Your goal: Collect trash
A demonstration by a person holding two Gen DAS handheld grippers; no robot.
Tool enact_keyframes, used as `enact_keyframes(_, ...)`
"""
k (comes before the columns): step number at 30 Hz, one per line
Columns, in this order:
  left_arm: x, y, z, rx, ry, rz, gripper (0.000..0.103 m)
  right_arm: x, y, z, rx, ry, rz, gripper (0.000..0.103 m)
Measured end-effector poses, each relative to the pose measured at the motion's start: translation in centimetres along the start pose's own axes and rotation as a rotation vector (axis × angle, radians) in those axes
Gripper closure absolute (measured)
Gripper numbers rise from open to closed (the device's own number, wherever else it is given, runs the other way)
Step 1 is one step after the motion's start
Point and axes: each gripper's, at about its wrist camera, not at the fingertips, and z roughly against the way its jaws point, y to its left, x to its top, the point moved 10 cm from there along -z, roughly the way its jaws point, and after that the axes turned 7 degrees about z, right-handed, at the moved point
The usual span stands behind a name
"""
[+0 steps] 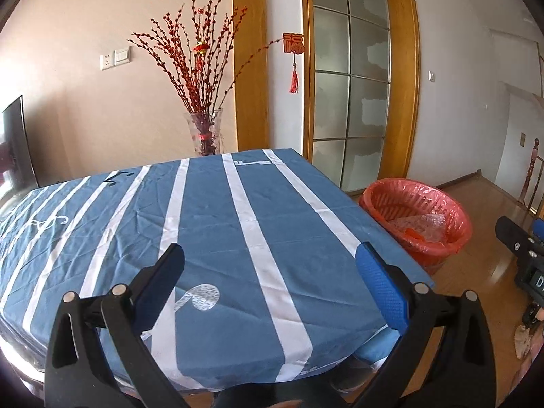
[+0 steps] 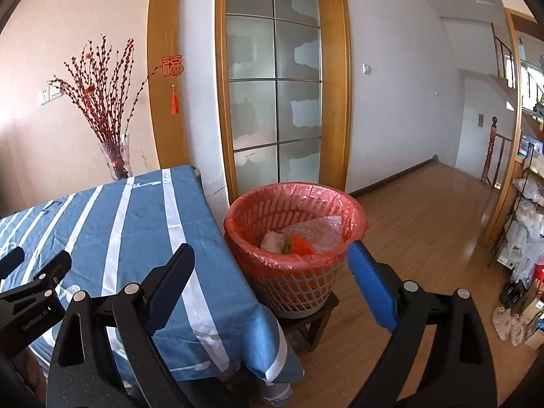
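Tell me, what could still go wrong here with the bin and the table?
The bin stands on a small stool beside the table, so a knock from the open right tool might tip it. The tablecloth hangs loose over the edge; the open left tool could snag it. The bin's loose liner may slip inward.

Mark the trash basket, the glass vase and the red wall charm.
trash basket (image 2: 289, 285), right wrist view, on its white lattice wall
glass vase (image 1: 204, 132), left wrist view, on its body
red wall charm (image 2: 171, 65), right wrist view, on the cut-out character
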Motion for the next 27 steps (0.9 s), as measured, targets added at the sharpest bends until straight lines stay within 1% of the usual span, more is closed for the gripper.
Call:
enact_keyframes(4, -0.2, 0.3, 0.7, 0.010, -0.015, 0.004, 0.004, -0.4, 0.1, 0.6, -0.017, -0.002, 0.006, 0.012)
enact_keyframes(9, -0.6, 0.6, 1.3, 0.013, -0.023, 0.012, 0.004, -0.9, 0.1, 0.9, -0.018, 0.001, 0.000, 0.012)
enact_keyframes(17, -1.2, 1.1, 1.6, 0.017, -0.021, 0.019, 0.004, -1.8, 0.5, 1.2, -0.016, 0.015, 0.004, 0.012)
enact_keyframes(27, -1.7, 1.5, 1.9, 0.034, -0.026, 0.024, 0.004, -2.4, 0.4, 1.3, -0.034, 0.028, 0.007, 0.012)
